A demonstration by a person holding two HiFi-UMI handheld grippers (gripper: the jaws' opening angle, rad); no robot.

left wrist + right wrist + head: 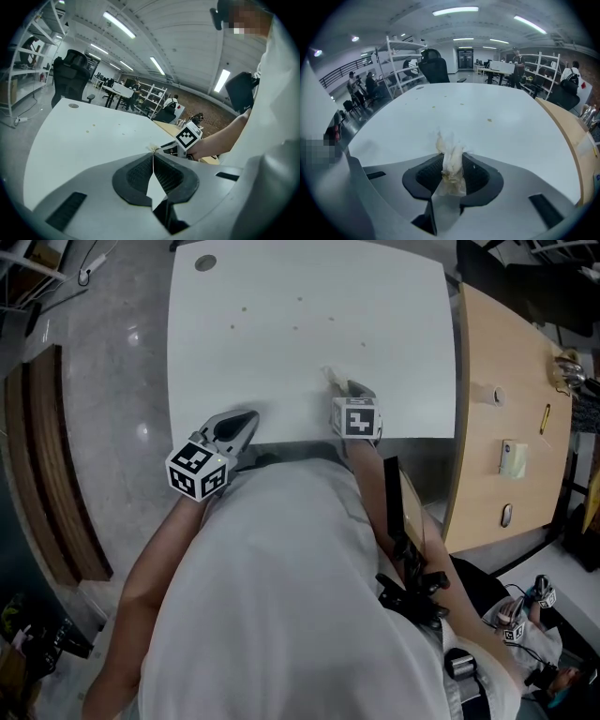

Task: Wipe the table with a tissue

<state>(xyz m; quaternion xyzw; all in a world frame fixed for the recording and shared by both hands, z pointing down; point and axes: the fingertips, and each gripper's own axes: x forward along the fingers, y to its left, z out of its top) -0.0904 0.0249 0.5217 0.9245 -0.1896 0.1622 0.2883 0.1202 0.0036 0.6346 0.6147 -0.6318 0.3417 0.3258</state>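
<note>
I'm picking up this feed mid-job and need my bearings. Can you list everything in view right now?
white table: one, white, in front of the person
spots: several, small, brownish, on the table's far half
cable grommet: one, grey, table's far left corner
wooden desk: one, light wood, right of the table
pen: one, yellow, on the wooden desk
office chair: one, black, beyond the table's far edge
tissue: one, white with brown stains, pinched in the right gripper
left gripper: one, grey, jaws together and empty, at the table's near edge
right gripper: one, grey, closed on the tissue, over the table near its front edge
</note>
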